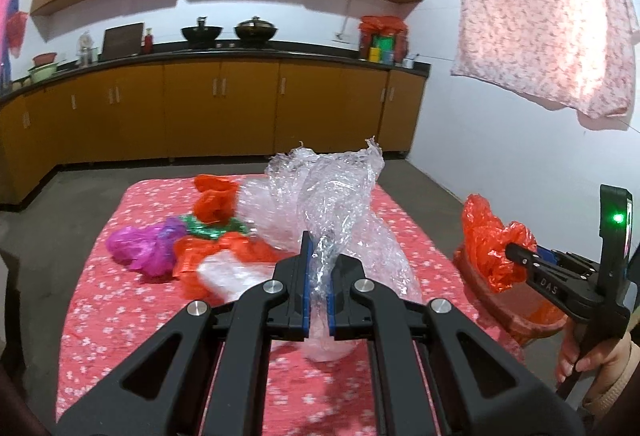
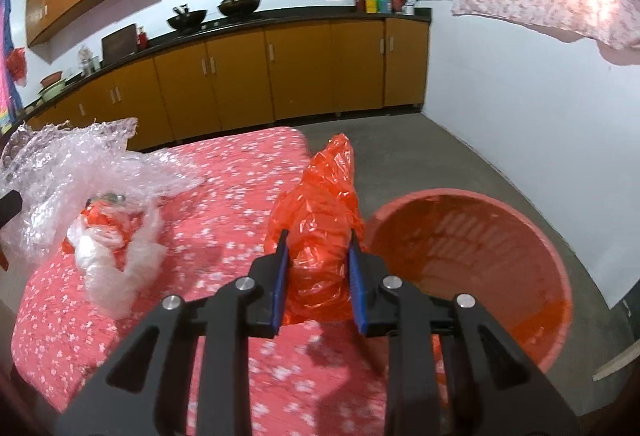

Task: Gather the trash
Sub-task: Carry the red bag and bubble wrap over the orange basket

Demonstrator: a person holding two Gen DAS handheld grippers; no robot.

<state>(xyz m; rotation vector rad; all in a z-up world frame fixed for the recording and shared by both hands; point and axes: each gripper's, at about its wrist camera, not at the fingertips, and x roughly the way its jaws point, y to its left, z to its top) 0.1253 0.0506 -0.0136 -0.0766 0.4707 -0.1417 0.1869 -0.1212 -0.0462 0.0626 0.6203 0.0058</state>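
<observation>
While pinched in right gripper, orange bag hangs just beside red basin, likely for dropping in. Jaws part-closed on it. Left gripper clamped tight on clear plastic wrap, lifted over table; 3+ scraps left.

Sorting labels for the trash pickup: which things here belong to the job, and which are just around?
Job: clear plastic wrap, orange bag, purple bag, red basin.
Around: woks, hanging floral cloth, floral tablecloth.
</observation>
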